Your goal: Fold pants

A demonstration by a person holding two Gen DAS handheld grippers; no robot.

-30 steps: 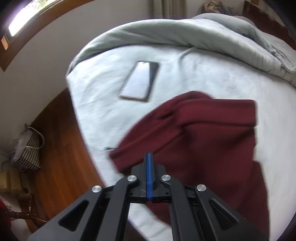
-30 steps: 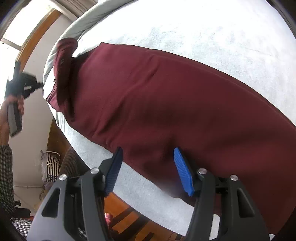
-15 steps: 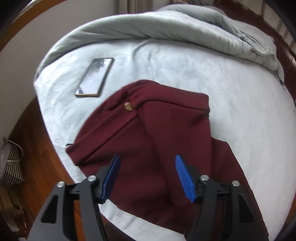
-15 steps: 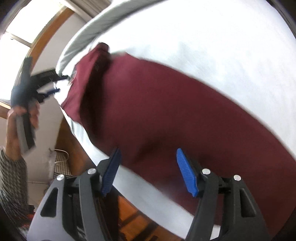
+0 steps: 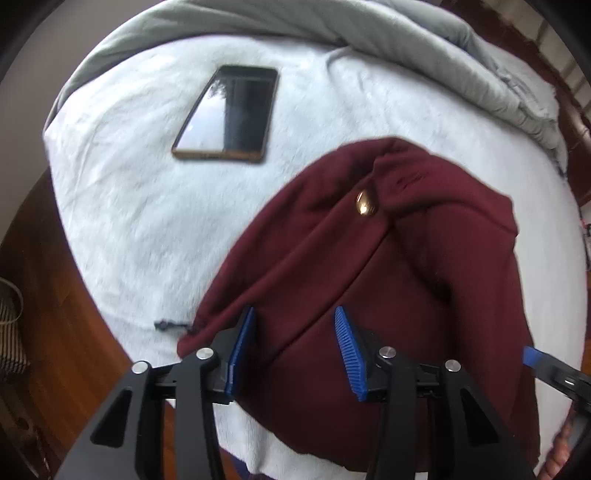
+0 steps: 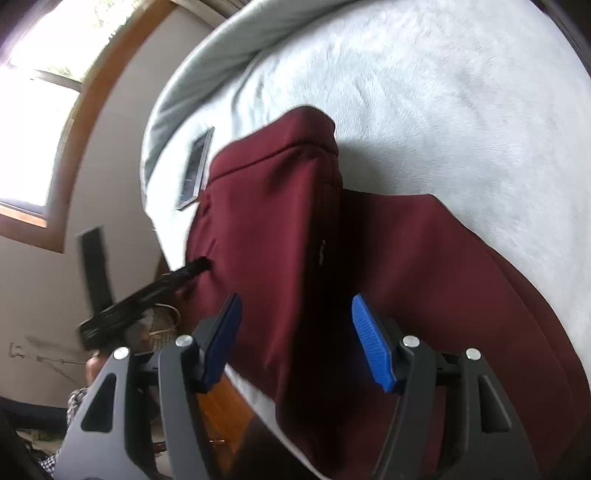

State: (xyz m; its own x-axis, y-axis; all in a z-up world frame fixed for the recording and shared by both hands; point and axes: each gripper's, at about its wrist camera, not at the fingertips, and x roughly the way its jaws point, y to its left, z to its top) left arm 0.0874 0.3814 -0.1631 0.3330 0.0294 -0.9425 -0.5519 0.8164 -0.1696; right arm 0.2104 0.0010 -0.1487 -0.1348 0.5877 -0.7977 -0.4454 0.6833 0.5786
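Observation:
The maroon pants [image 5: 388,280] lie on a pale fleece blanket [image 5: 147,206], their waist end with a brass button [image 5: 365,204] folded over on top of the rest. My left gripper [image 5: 293,349] is open and empty, its blue pads just above the fold's near edge. In the right wrist view the pants [image 6: 424,280] stretch to the right, the folded flap [image 6: 266,221] on top. My right gripper [image 6: 299,339] is open and empty over the pants near the bed's edge. The left gripper also shows there [image 6: 147,295], blurred.
A phone [image 5: 227,114] lies face up on the blanket beyond the pants. A grey duvet [image 5: 332,33] is bunched along the far side. The bed edge drops to a wooden floor [image 5: 55,295] at left. A window [image 6: 33,103] and wall are at left.
My left gripper opened, letting go of the waist end, which now lies folded over the pants, and moved close above it. My right gripper stayed open and swung toward the fold.

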